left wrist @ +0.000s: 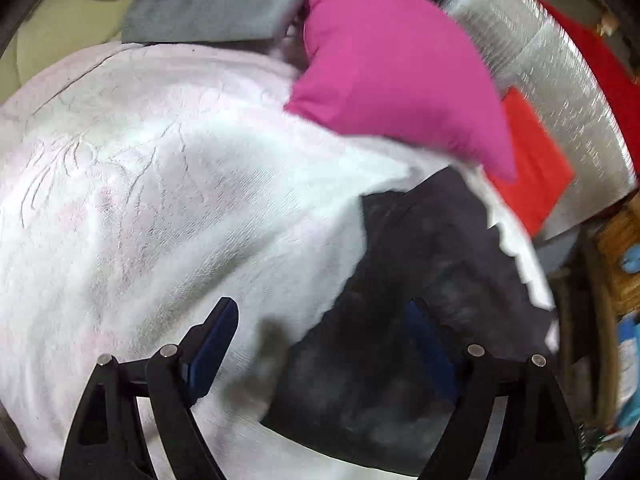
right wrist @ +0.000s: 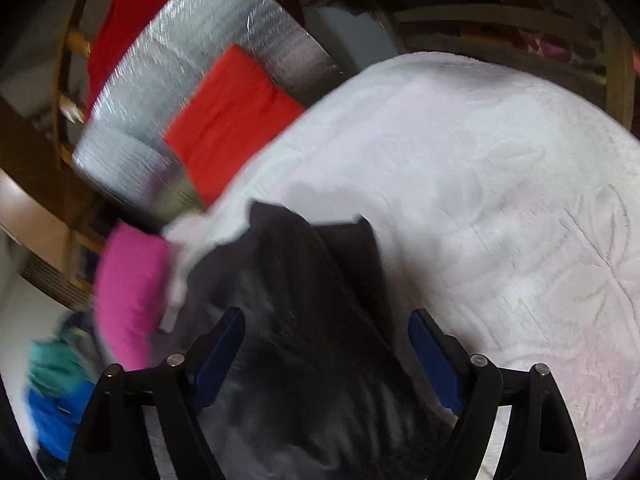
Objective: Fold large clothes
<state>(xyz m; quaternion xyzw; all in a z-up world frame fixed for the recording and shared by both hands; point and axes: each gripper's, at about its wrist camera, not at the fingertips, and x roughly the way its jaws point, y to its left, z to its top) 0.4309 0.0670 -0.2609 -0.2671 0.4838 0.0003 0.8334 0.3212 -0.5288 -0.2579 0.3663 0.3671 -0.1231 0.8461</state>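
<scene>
The left gripper point(left wrist: 322, 322) hung with its jaws spread wide, empty, over the white blanket point(left wrist: 140, 184) and the dark garment point(left wrist: 420, 300) lying on it (a magenta cloth point(left wrist: 392, 68) blurred beyond). The right gripper point(right wrist: 328, 334) gaped too, straddling the dark garment point(right wrist: 304, 320).

A dark garment point(left wrist: 420, 312) lies crumpled on the white blanket point(left wrist: 160, 184), near the blanket's edge, its folds loose and uneven (motion blur hides finer detail). In the right wrist view the dark garment point(right wrist: 304, 320) rises in a rumpled ridge against the blanket point(right wrist: 480, 200), one corner sticking up.
</scene>
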